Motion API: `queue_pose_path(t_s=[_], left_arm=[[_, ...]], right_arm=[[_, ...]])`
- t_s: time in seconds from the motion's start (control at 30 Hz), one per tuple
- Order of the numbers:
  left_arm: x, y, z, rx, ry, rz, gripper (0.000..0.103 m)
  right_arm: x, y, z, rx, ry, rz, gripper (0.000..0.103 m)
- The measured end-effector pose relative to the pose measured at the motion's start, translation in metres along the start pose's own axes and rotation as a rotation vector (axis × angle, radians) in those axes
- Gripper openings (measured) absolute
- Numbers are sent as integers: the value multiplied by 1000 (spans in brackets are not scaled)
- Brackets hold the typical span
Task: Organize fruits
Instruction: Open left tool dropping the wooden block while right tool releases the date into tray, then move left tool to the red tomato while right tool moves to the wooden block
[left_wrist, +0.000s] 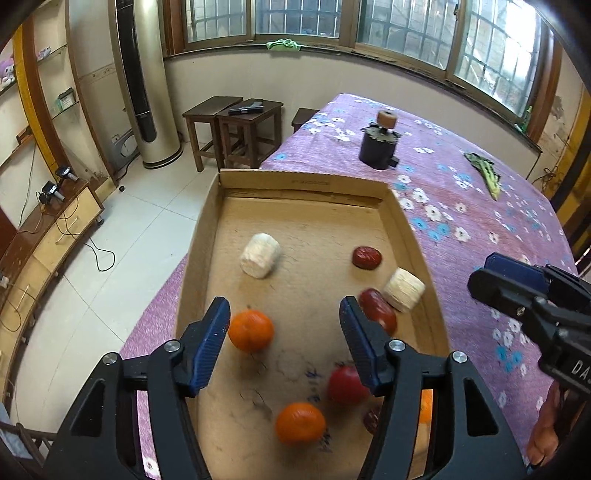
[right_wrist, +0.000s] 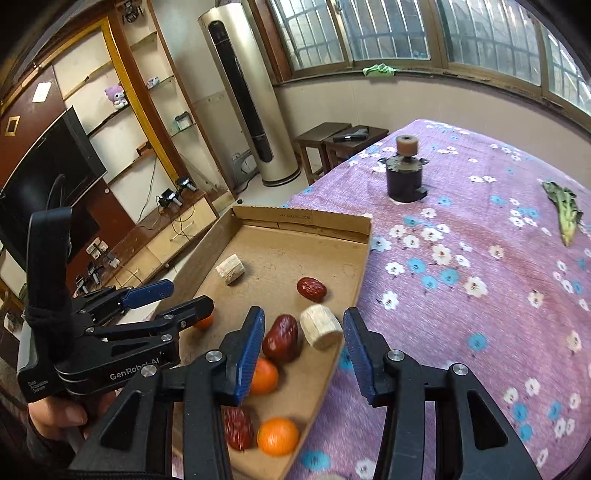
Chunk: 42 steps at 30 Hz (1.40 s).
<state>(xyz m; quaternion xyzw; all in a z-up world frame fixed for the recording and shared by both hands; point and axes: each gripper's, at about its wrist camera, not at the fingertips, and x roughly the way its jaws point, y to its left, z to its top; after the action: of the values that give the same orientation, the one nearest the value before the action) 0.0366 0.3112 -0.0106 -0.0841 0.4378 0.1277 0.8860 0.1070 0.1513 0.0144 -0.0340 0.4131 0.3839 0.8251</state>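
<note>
A shallow cardboard tray (left_wrist: 303, 184) lies on the purple flowered cloth (left_wrist: 480, 229). It holds two pale cylinders (left_wrist: 259, 254) (left_wrist: 403, 290), dark red dates (left_wrist: 366, 257) (left_wrist: 378, 310), oranges (left_wrist: 251, 330) (left_wrist: 300, 422) and a blurred round red fruit (left_wrist: 345, 384). My left gripper (left_wrist: 284, 317) hovers open over the tray's near half, with nothing between its fingers. At the tray's right edge my right gripper (right_wrist: 304, 328) is open too. A date (right_wrist: 280, 343) and a pale cylinder (right_wrist: 320, 326) lie below its gap, untouched. The left gripper (right_wrist: 173, 299) shows at its left.
A dark cylinder with a brown roll on top (left_wrist: 380, 144) stands on the cloth beyond the tray. A green leafy vegetable (left_wrist: 484, 173) lies far right. Wooden stools (left_wrist: 236, 125), a tall tower unit (left_wrist: 144, 81) and a low cabinet with cables (left_wrist: 55, 221) stand on the tiled floor at left.
</note>
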Motion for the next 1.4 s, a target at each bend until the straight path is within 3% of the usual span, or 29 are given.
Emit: queue_pose_path(t_s=[0.43, 0.87, 1.07, 1.4], left_arm=[[-46, -43, -40, 71, -43, -152, 61], [-64, -70, -71, 137, -27, -185, 61], [-75, -76, -98, 177, -4, -216, 61], [-69, -106, -140, 266, 103, -295, 61]], right_arm=[[-48, -27, -55, 51, -14, -37, 47], [-67, -39, -100, 75, 12, -56, 46], [-56, -34, -115, 48, 63, -48, 42], [-11, -16, -123, -19, 172, -15, 33]])
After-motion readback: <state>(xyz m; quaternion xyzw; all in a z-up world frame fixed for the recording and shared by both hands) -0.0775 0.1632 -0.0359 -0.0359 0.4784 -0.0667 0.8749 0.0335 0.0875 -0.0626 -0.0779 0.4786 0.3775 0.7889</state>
